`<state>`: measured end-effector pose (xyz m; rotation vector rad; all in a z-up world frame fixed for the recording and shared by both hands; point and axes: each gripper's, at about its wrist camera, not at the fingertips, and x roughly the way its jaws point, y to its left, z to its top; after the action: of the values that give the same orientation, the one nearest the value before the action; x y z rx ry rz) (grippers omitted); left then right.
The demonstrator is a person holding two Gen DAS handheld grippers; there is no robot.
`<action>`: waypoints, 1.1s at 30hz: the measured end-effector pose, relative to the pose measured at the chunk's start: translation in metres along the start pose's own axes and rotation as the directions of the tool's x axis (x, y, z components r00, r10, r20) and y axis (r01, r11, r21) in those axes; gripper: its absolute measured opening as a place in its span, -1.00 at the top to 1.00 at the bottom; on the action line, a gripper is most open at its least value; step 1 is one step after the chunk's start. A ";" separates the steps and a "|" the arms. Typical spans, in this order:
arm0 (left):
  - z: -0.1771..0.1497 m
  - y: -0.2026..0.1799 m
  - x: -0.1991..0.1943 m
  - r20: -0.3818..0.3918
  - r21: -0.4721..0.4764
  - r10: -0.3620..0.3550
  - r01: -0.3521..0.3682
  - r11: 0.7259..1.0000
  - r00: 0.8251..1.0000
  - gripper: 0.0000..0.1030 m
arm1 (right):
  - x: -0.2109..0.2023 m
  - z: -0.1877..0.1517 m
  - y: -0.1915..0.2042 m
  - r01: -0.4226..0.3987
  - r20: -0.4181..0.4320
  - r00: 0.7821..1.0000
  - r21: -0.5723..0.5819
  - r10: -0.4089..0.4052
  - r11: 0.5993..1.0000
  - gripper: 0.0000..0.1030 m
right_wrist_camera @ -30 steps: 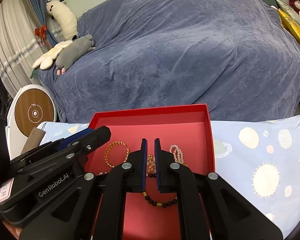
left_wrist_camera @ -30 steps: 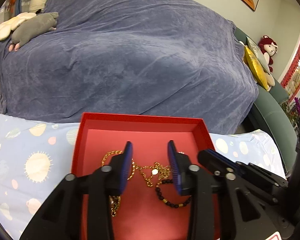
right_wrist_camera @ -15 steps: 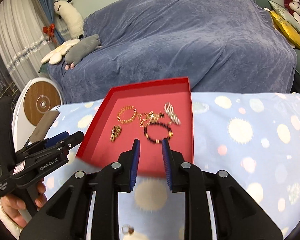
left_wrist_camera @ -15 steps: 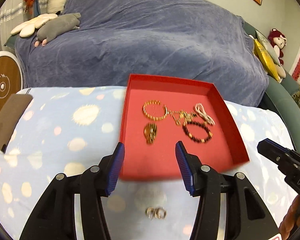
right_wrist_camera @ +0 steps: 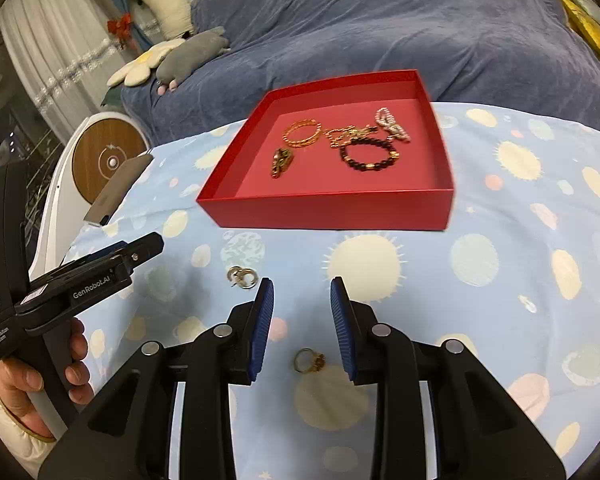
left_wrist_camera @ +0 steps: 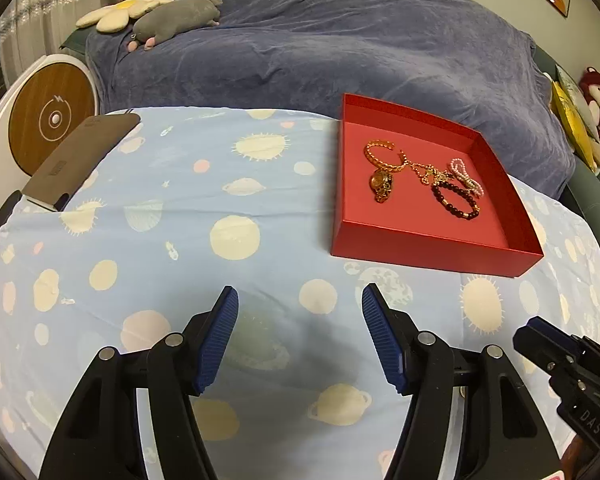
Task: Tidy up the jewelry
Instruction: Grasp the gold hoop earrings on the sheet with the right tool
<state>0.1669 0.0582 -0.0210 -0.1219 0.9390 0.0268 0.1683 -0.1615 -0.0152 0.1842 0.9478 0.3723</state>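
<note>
Spreading apart, the right gripper (right_wrist_camera: 302,322) has blue-padded fingers (right_wrist_camera: 262,320) that press on nothing; a gold ring (right_wrist_camera: 309,360) lies on the table's cloth (right_wrist_camera: 500,280) between them, nearer the wrist than the tips, untouched. Just beyond the left-hand fingertip sit a pair of silver hoop earrings (right_wrist_camera: 242,276). Farther ahead of the fingers stands the red tray (right_wrist_camera: 328,208), holding a gold bangle (right_wrist_camera: 301,133), a gold chain (right_wrist_camera: 346,135), a pearl bracelet (right_wrist_camera: 392,125), a dark bead bracelet (right_wrist_camera: 369,155) and a small gold piece (right_wrist_camera: 281,162).

The left gripper (left_wrist_camera: 300,332) is also widening, its fingers (left_wrist_camera: 216,344) well apart with only bare cloth between them. The same tray lies ahead and off to the right of these fingers. A hand (right_wrist_camera: 40,376) grips the left tool's handle. Beyond the table, a blue-covered sofa (left_wrist_camera: 340,40).
</note>
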 end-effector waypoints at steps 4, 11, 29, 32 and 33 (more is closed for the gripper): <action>0.000 0.009 0.004 -0.018 -0.008 -0.018 0.018 1.000 1.000 -0.20 | 0.025 -0.001 0.027 -0.004 -0.031 1.000 -0.091 0.001 0.996 0.43; -0.004 0.029 0.002 -0.037 0.002 -0.013 0.013 1.000 0.999 -0.20 | 0.060 -0.002 0.043 0.008 -0.066 0.998 -0.120 -0.016 0.993 0.43; -0.008 0.039 0.003 -0.060 0.008 -0.032 0.032 0.999 0.998 -0.20 | 0.064 -0.006 0.034 0.041 -0.074 0.996 -0.140 -0.051 0.989 0.63; -0.008 0.034 0.005 -0.066 0.010 -0.041 0.042 0.999 0.997 -0.20 | 0.046 -0.003 0.024 0.040 -0.051 0.998 -0.116 -0.046 0.992 0.64; -0.008 0.032 0.005 -0.067 0.011 -0.047 0.048 0.999 0.997 -0.20 | 0.041 -0.003 0.021 0.041 -0.046 0.998 -0.108 -0.046 0.993 0.64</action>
<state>0.1609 0.0891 -0.0332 -0.1338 1.0029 -0.0277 0.1829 -0.1266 -0.0413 0.0574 0.9754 0.3878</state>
